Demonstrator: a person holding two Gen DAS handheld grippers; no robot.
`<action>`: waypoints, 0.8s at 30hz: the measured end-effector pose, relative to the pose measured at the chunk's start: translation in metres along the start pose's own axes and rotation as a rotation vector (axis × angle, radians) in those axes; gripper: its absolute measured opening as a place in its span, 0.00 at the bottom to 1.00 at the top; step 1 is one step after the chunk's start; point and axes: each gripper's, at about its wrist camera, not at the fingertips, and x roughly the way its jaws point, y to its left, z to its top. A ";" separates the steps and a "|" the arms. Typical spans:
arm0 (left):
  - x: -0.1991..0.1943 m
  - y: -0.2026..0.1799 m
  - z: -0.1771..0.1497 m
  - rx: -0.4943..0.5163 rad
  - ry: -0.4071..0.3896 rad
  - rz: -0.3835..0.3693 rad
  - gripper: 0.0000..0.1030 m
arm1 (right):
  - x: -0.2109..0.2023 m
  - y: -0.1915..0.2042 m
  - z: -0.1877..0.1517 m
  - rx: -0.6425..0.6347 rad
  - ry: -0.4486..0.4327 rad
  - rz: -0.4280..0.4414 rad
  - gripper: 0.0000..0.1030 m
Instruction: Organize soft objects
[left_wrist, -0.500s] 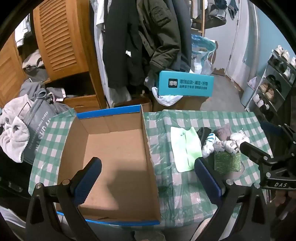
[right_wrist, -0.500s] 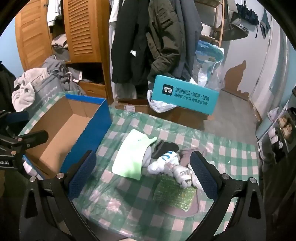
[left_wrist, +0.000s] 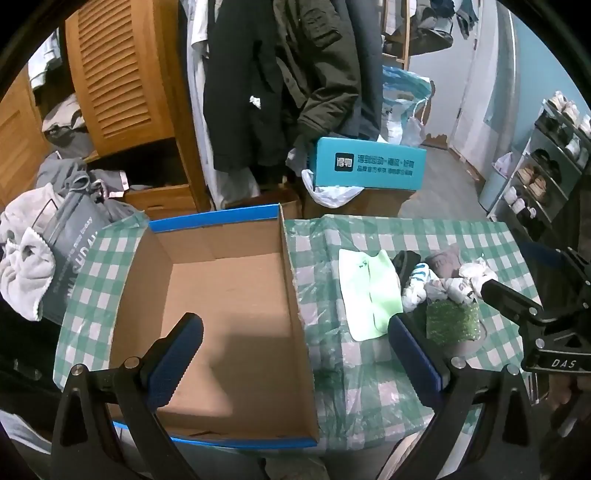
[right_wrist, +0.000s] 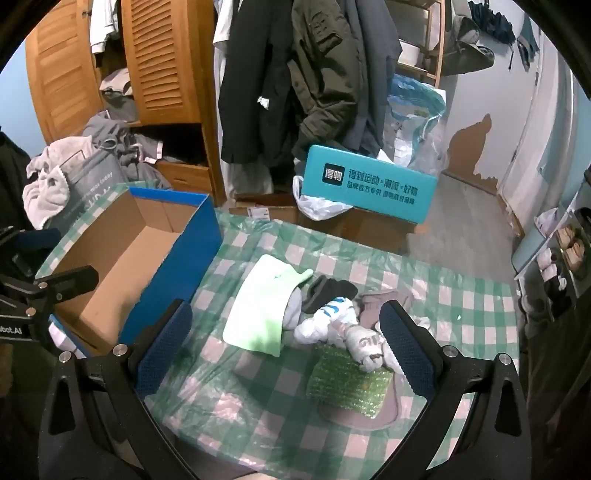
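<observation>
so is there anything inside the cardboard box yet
No, the cardboard box shows only its bare brown floor, while the pale green cloth and the other soft things lie on the checked table beside it.

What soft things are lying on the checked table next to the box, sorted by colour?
Pale green cloth: 1
Black sock: 1
White patterned socks: 2
Green bubble wrap: 1
Mauve-grey cloth: 1
Total: 6

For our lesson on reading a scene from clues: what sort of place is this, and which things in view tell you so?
Most likely a bedroom or entry corner of a home: coats hang beside a louvred wooden wardrobe, a shoe rack stands by the wall, and a checked tablecloth covers the work table.
</observation>
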 end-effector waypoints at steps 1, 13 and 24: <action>0.000 0.001 0.000 -0.004 0.000 -0.001 0.99 | 0.000 0.000 0.000 -0.001 0.002 0.000 0.97; 0.001 0.000 -0.002 -0.005 0.008 -0.029 0.98 | 0.000 -0.002 0.002 0.002 0.007 0.003 0.97; 0.004 0.000 -0.002 -0.004 0.025 -0.033 0.99 | 0.002 -0.002 -0.002 0.004 0.011 0.004 0.97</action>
